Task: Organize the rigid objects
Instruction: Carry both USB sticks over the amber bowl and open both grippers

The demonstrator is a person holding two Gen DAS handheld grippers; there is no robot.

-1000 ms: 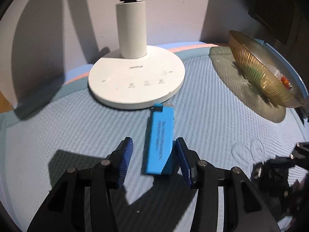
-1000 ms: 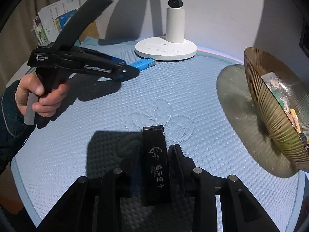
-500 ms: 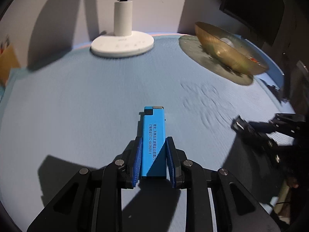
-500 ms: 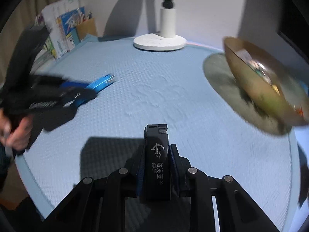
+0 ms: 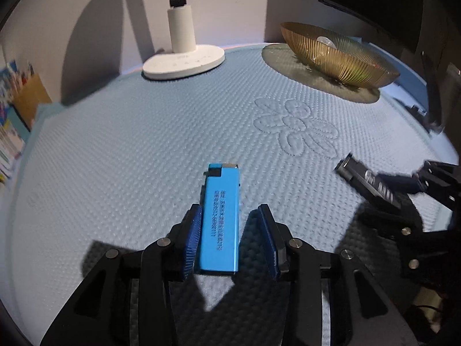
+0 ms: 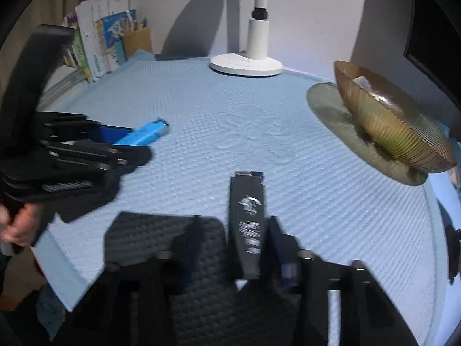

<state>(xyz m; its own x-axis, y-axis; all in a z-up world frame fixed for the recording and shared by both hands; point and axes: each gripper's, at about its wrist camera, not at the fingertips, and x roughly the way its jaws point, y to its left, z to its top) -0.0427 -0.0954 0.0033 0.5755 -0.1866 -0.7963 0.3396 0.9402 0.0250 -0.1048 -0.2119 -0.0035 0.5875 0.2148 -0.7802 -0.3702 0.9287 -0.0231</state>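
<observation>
A blue lighter (image 5: 220,219) lies lengthwise between the fingers of my left gripper (image 5: 229,212), whose jaws are opening. The left pad (image 5: 191,239) still touches it and the right pad (image 5: 266,239) stands clear. In the right wrist view, a black lighter (image 6: 247,219) with silver print sits between the fingers of my right gripper (image 6: 236,222), which is blurred and also opening. There is a gap on its left side. Each view shows the other tool: the black lighter (image 5: 368,184) at the right, the blue lighter (image 6: 144,135) at the left.
Everything is on a quilted light-blue mat (image 5: 144,144). A white lamp base (image 5: 184,62) stands at the back. At the back right, a ribbed amber glass bowl (image 5: 337,54) holds small items. Books and papers (image 6: 98,43) stand at the far left. A hand (image 6: 20,225) holds the left tool.
Both grippers have drawn back from the lamp towards the near side of the mat, bringing their lighters. Half a second ago the jaws were shut on the lighters; now they have parted.
</observation>
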